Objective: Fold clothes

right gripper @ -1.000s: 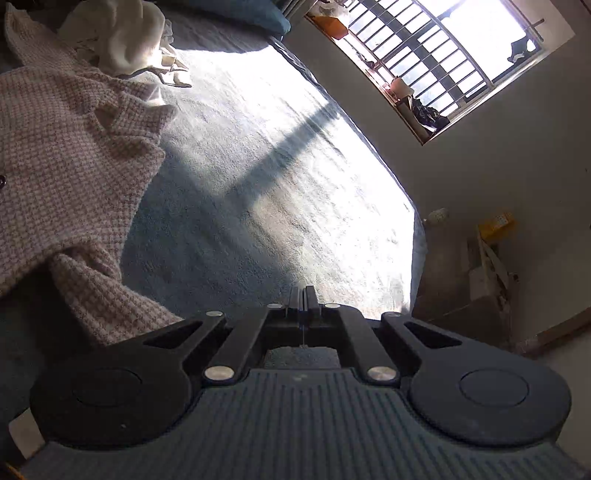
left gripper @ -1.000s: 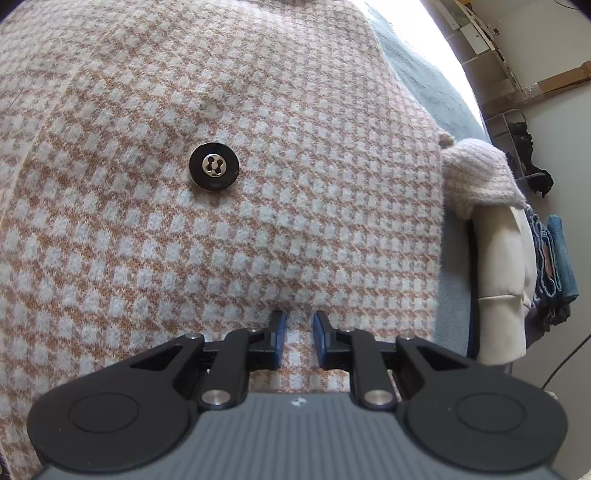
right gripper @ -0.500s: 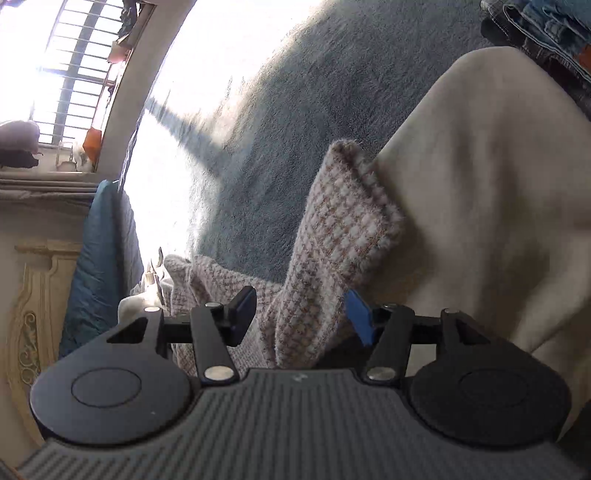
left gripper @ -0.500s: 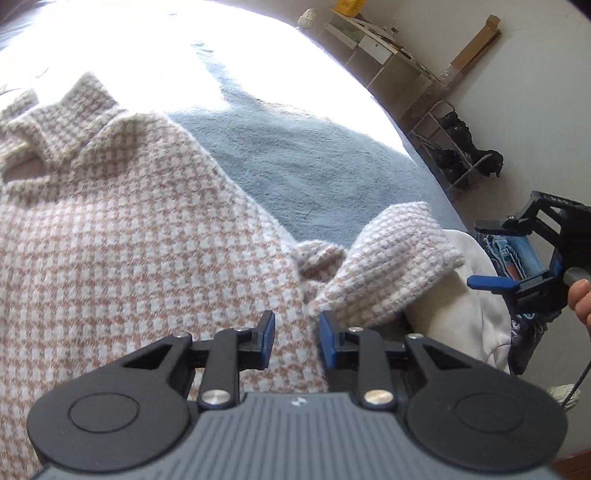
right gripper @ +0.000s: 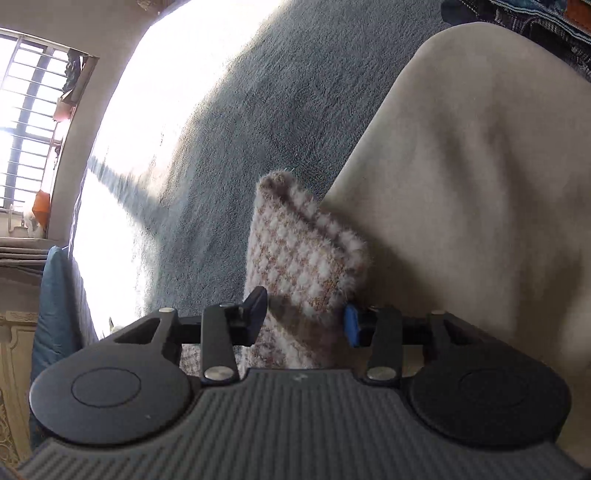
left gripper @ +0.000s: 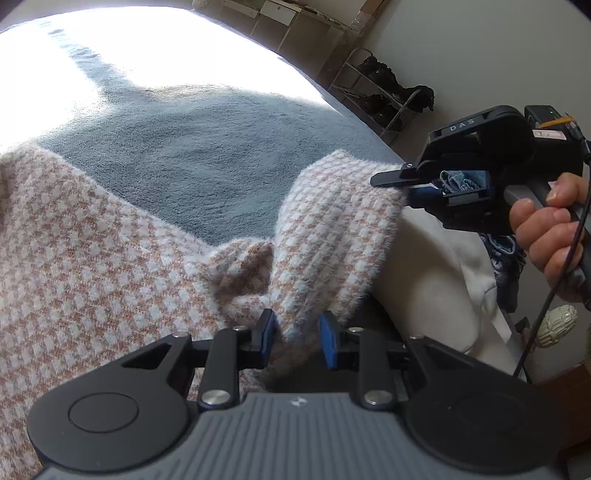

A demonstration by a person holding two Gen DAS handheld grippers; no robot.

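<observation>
Lettering "DAS" marks right gripper [left gripper: 402,183].

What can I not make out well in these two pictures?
- Checked jacket: left wrist view, cut off by the left edge and covered by the left gripper.
- Grey blanket: far part washed out by sunlight, both views.
- Jeans: right wrist view, cut off by the top edge.
- Right gripper: jaws closing around the cuff; whether the pads press yet is unclear.
</observation>
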